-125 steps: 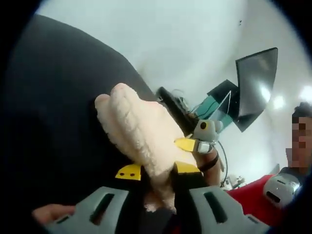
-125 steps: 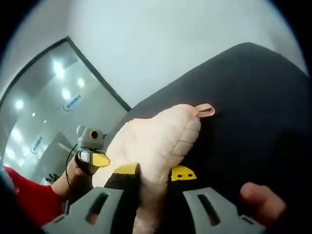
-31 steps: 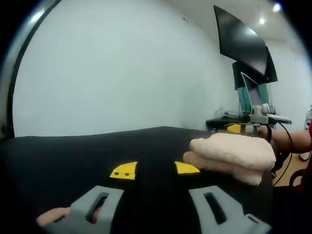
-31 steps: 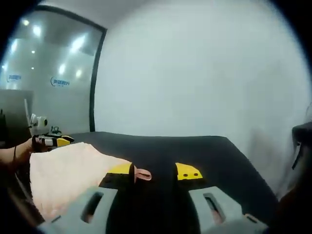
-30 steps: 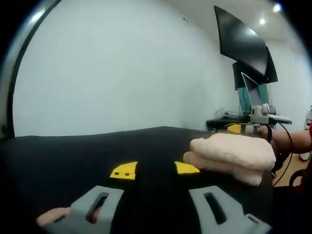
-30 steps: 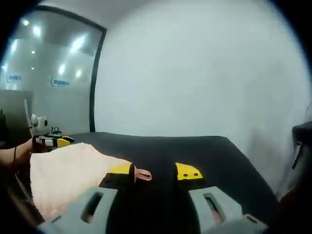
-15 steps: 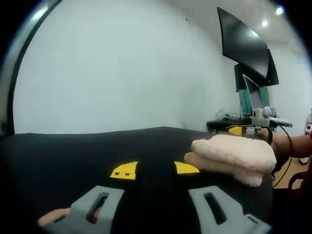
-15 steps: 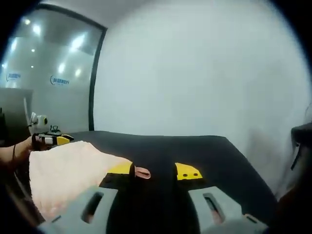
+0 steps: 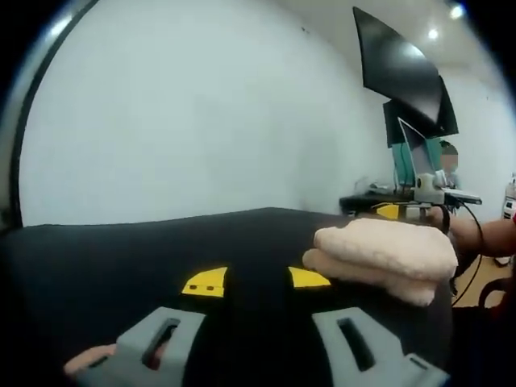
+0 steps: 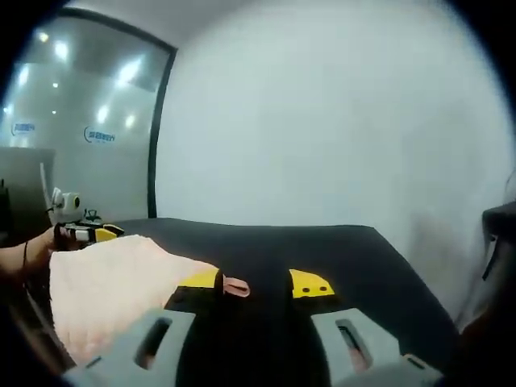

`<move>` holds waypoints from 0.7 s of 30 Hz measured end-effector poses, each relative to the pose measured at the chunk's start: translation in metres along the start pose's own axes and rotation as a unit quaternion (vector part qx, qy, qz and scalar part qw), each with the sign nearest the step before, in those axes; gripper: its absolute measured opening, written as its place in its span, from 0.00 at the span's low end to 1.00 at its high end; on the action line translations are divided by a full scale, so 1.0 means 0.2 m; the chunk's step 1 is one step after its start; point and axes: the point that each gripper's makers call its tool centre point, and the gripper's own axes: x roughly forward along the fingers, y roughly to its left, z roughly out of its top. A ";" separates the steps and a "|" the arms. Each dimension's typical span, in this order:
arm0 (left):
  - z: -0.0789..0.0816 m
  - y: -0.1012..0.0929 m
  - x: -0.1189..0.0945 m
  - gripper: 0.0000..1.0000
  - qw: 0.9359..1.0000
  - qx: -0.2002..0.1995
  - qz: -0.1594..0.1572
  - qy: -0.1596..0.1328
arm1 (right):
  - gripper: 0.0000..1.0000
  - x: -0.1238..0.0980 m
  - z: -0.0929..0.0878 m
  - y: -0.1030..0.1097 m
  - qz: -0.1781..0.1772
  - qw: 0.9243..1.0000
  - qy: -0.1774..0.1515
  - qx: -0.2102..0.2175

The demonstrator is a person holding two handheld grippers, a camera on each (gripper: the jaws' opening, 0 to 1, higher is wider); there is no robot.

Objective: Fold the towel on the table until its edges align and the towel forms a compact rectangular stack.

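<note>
- Table (image 9: pixel 121 250) under our grippers is covered in flat black, and in the left gripper view it runs level away from us to a plain white wall (image 9: pixel 185 113).
- To the right in that view we see a dark tilted screen (image 9: pixel 399 64) high up, with a teal stand (image 9: pixel 403 165) below it and a low dark desk of small clutter behind the towel.
- In the right gripper view the same black table (image 10: pixel 339 250) meets the white wall (image 10: pixel 322 105), and at the left we see a glass partition (image 10: pixel 72 121) with a dark frame, reflecting ceiling lights.
- Our towel (image 9: pixel 383 258) lies folded on the table, in the left gripper view just right of our jaws and close to the table's right edge; its long side runs left to right across that view.
- It is pale cream and fluffy, stacked in two thick layers with rounded folded ends facing us.
- In the right gripper view the towel (image 10: pixel 105 282) sits at the lower left, beside our left jaw, with a small pink hanging loop (image 10: pixel 235 285) poking out towards the gap between the jaws.
- Our left gripper (image 9: pixel 256 280) has its yellow-tipped jaws spread apart over bare table, holding nothing.
- Our right gripper (image 10: pixel 256 284) likewise stands with its jaws apart and nothing pinched.
- Each gripper also appears small in the other's view, beyond the towel, held in a hand (image 10: pixel 20 256).
</note>
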 end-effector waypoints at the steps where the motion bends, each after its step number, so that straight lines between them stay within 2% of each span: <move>1: 0.00 0.01 0.00 0.30 1.000 -0.002 0.001 0.000 | 0.28 0.00 0.00 0.00 0.001 1.000 0.000 0.001; 11: -0.02 -0.01 0.01 0.30 1.000 0.010 -0.004 0.009 | 0.28 0.00 -0.02 0.01 -0.001 1.000 0.008 -0.001; 17: -0.01 0.00 0.02 0.30 1.000 0.008 -0.006 0.004 | 0.28 -0.04 -0.01 0.07 0.004 1.000 0.006 0.004; 21: -0.02 0.00 0.02 0.30 1.000 0.009 -0.007 0.005 | 0.28 -0.02 -0.03 0.06 0.008 1.000 0.013 0.006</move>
